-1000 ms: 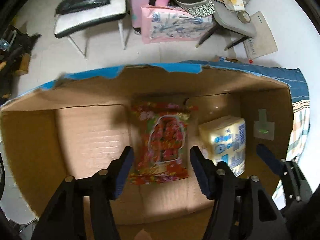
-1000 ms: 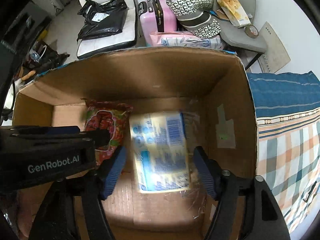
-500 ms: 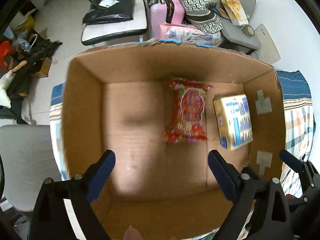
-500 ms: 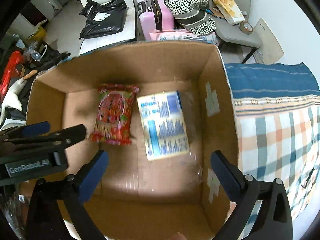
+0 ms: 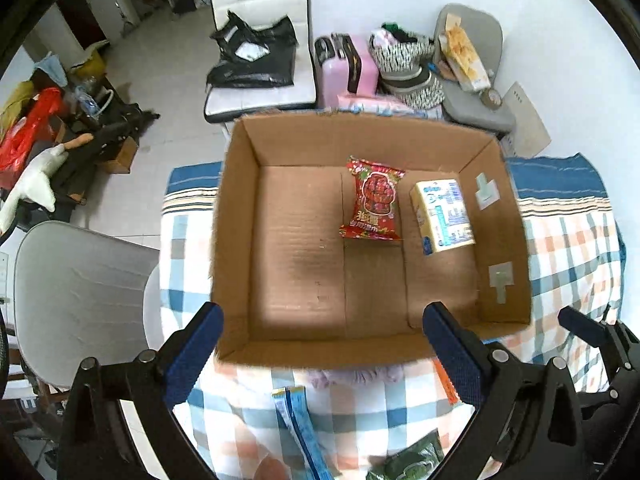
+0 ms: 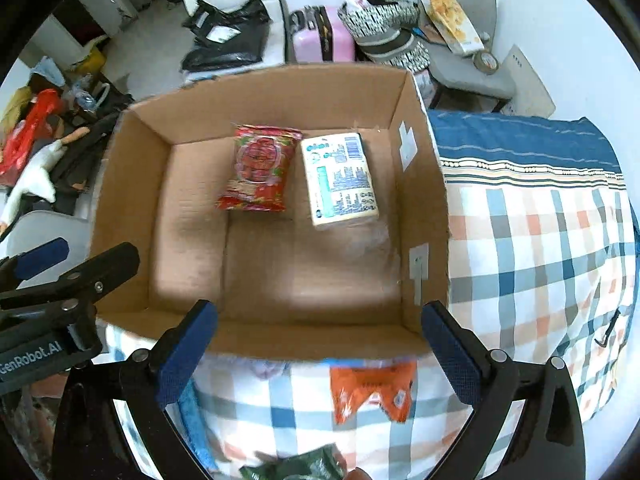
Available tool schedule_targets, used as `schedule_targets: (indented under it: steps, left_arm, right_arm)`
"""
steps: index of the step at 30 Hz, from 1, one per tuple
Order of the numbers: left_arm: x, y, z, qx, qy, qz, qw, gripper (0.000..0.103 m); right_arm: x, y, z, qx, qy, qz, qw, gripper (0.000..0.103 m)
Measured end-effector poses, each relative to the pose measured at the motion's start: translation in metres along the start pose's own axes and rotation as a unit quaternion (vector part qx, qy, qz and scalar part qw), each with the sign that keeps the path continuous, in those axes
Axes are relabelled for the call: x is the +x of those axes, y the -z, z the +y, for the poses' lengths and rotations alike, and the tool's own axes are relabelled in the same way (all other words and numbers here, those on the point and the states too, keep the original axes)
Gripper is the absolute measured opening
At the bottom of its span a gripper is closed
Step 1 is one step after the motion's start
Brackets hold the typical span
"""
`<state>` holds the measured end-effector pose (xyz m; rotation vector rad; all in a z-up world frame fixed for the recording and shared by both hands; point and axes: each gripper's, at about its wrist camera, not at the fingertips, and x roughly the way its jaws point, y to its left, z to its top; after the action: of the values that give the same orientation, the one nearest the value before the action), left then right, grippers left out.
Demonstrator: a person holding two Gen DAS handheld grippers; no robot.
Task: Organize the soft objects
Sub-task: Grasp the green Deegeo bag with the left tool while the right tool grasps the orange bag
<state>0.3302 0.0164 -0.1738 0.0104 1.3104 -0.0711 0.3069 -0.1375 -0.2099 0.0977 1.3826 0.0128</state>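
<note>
With both grippers' jaws apart and empty, we reach for the crinkly orange packet (image 6: 370, 390) beside the open brown cardboard box (image 6: 256, 342), pinching mid-body.

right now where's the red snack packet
The red snack packet lies flat inside the brown cardboard box, toward its far right, beside the yellow tissue pack.

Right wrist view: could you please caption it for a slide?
Open right tongs above a box holding a red packet and tissue pack.

Red snack packet (image 5: 374, 200) lies flat in the cardboard box (image 5: 234, 216); yellow-white tissue pack (image 5: 442, 216) just beside it.
</note>
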Motion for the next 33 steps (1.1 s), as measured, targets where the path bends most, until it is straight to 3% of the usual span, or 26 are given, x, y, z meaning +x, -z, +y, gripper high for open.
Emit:
schedule_targets:
  steps: [5, 8, 11, 16, 19, 21, 23, 26, 30, 33]
  left_arm:
    - [-0.029, 0.032, 0.005, -0.014, -0.007, -0.012, 0.9998, 0.102]
    - [-0.024, 0.064, 0.014, -0.037, -0.012, 0.006, 0.9992, 0.102]
    - [-0.001, 0.092, 0.023, -0.071, -0.002, 0.046, 0.9964, 0.102]
    - [0.045, 0.128, 0.031, -0.115, -0.006, 0.101, 0.9882, 0.102]
    - [0.058, 0.136, 0.031, -0.123, -0.012, 0.111, 0.9861, 0.102]
    - [0.064, 0.138, 0.031, -0.123, -0.021, 0.112, 0.9859, 0.102]
    - [0.067, 0.142, 0.032, -0.12, -0.026, 0.114, 0.9858, 0.102]
    - [0.069, 0.149, 0.031, -0.117, -0.023, 0.121, 0.9855, 0.102]
    - [0.071, 0.16, 0.028, -0.118, -0.012, 0.13, 0.9844, 0.102]
    - [0.076, 0.167, 0.027, -0.124, -0.002, 0.14, 0.9824, 0.102]
  right_arm:
    - [-0.033, 0.027, -0.001, -0.016, -0.015, -0.003, 1.0, 0.103]
    - [-0.032, 0.054, -0.017, 0.003, -0.026, 0.03, 0.999, 0.103]
    - [-0.011, 0.082, -0.046, 0.063, -0.045, 0.068, 0.995, 0.103]
    - [0.05, 0.114, -0.094, 0.198, -0.072, 0.121, 0.97, 0.103]
    - [0.08, 0.119, -0.109, 0.267, -0.084, 0.121, 0.952, 0.102]
    - [0.093, 0.117, -0.111, 0.286, -0.08, 0.114, 0.948, 0.098]
    - [0.106, 0.113, -0.106, 0.285, -0.064, 0.115, 0.949, 0.095]
    - [0.124, 0.114, -0.1, 0.258, -0.048, 0.139, 0.955, 0.07]
    - [0.114, 0.13, -0.114, 0.214, -0.015, 0.158, 0.964, 0.07]
    - [0.095, 0.142, -0.133, 0.204, 0.009, 0.171, 0.964, 0.071]
